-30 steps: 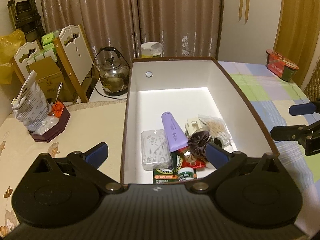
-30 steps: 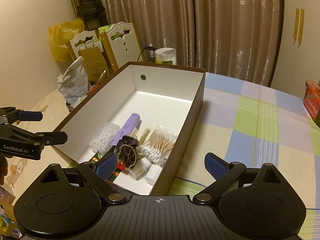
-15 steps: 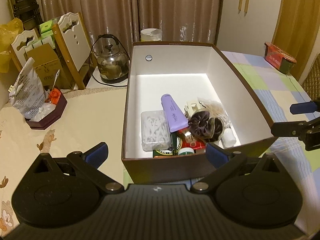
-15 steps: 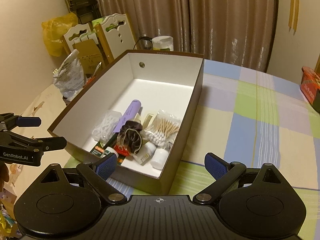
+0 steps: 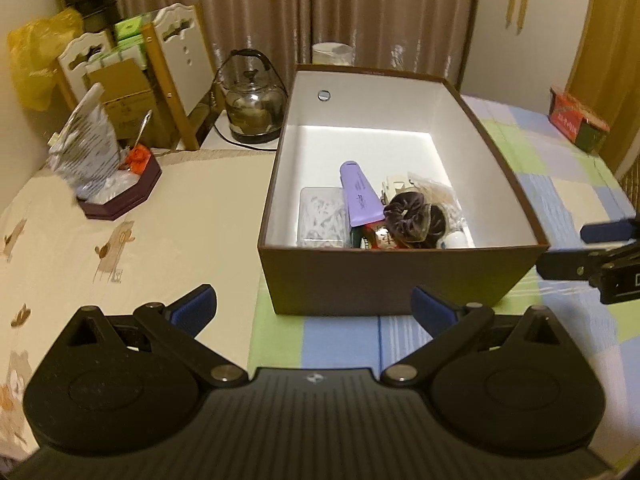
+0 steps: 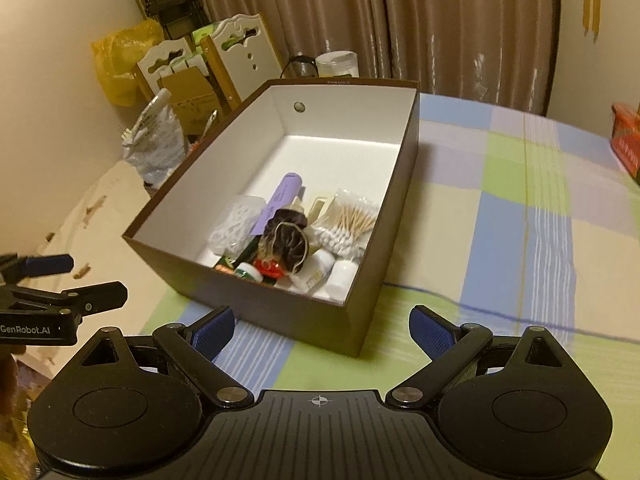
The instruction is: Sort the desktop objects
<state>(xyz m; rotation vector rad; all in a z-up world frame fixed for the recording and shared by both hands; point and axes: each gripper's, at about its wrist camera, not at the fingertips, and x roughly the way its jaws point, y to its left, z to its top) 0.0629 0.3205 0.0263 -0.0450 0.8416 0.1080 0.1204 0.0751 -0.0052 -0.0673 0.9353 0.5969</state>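
A brown box with white inside stands on the table; it also shows in the right wrist view. In it lie a purple tube, a dark scrunchie, a clear case of white picks, a bag of cotton swabs and small jars. My left gripper is open and empty, in front of the box's near wall. My right gripper is open and empty, near the box's front right corner; it shows at the right edge of the left wrist view.
A glass kettle, a dark tray with a foil bag and chairs with cartons stand at the back left. A red snack box sits at the far right. A checked cloth covers the table right of the box.
Both grippers have drawn back from over the box toward me; the box now lies farther ahead with its near wall in view. Both stayed open and empty.
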